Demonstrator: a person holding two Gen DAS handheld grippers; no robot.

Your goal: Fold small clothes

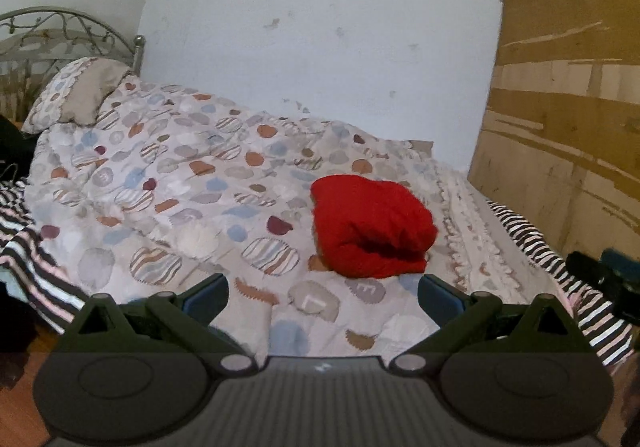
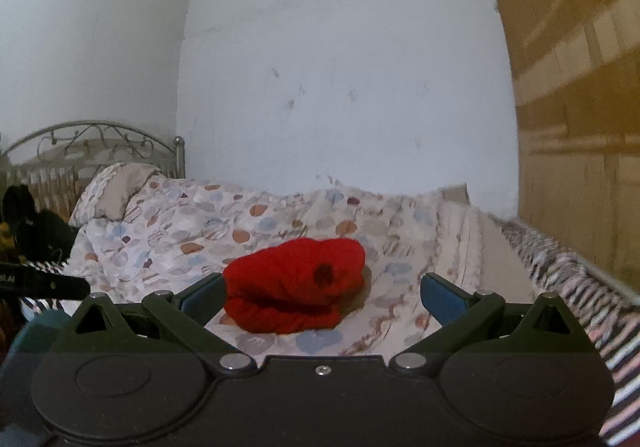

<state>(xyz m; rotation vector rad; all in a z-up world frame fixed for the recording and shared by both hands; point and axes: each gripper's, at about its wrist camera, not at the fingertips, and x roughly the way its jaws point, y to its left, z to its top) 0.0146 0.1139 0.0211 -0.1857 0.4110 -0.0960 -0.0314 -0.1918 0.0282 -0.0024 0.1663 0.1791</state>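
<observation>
I hold both grippers, left (image 1: 323, 295) and right (image 2: 323, 293), near the bed's (image 1: 168, 183) edge, jaws apart and empty. The red garment (image 1: 370, 225) lies bundled on the quilt, apparently folded and released.

A folded red garment (image 1: 370, 227) lay on the spotted quilt (image 1: 180, 183), ahead and slightly right of the left gripper (image 1: 323, 297), whose blue-padded fingers (image 1: 438, 297) stood wide apart with nothing between them. A pillow (image 1: 78, 95) rested by the metal headboard (image 1: 60, 23), and cardboard (image 1: 568, 107) leaned at the right.
</observation>
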